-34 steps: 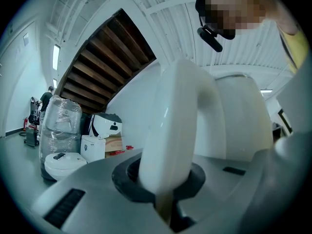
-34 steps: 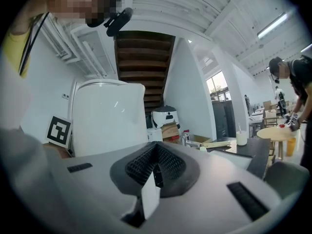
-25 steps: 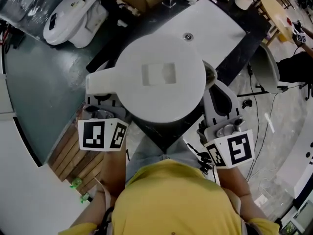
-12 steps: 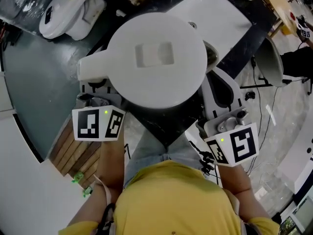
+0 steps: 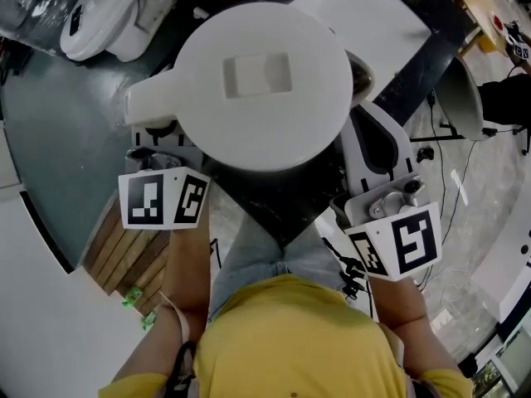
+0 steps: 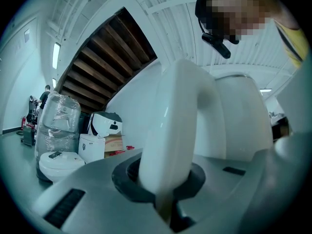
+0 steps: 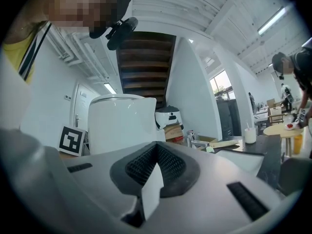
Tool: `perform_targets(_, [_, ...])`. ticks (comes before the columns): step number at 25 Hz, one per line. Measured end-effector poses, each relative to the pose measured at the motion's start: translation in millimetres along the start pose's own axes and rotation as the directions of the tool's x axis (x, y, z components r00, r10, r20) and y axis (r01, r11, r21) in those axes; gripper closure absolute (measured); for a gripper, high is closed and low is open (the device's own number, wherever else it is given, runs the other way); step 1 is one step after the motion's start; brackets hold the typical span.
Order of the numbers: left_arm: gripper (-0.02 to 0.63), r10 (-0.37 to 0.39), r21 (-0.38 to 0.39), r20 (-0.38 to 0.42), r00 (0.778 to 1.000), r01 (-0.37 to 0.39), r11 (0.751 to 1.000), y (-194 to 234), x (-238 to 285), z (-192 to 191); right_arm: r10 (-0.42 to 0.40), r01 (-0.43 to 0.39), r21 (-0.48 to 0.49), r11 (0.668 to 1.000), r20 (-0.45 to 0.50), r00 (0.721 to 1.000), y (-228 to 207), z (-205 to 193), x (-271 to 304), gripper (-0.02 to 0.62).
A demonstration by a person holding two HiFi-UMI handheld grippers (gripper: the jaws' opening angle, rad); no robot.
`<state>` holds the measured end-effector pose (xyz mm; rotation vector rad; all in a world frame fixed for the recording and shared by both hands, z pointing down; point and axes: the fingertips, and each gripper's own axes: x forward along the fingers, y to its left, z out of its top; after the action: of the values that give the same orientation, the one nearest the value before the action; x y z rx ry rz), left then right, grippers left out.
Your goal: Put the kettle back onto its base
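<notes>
A big white kettle fills the middle of the head view, seen from above, with its handle pointing left. My left gripper is shut on that handle, which stands upright between the pads in the left gripper view. The kettle hangs over a dark counter. My right gripper is beside the kettle's right side, apart from it and shut with nothing held. The right gripper view shows the kettle body to the left of the right gripper. I cannot make out the base; the kettle hides what lies under it.
A white sink top runs off behind the kettle. White appliances stand at the upper left. Wooden slats lie on the floor at the lower left. A grey round seat and cables are at the right.
The kettle has moved up and slightly left in the head view, carried by my left gripper. My right gripper has kept beside it, drifting a little to the right.
</notes>
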<state>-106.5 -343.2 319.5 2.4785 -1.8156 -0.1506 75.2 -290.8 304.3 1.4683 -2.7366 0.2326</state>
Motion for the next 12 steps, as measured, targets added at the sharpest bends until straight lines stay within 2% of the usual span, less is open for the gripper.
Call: perform_targets(12, [0.575, -0.006, 0.000, -0.002, 1.000, 0.006, 1.000, 7.4, -3.7, -18.4, -0.028, 0.028, 0.001, 1.000, 0.004, 1.000, 3.7, -16.0, 3.9, 0.580])
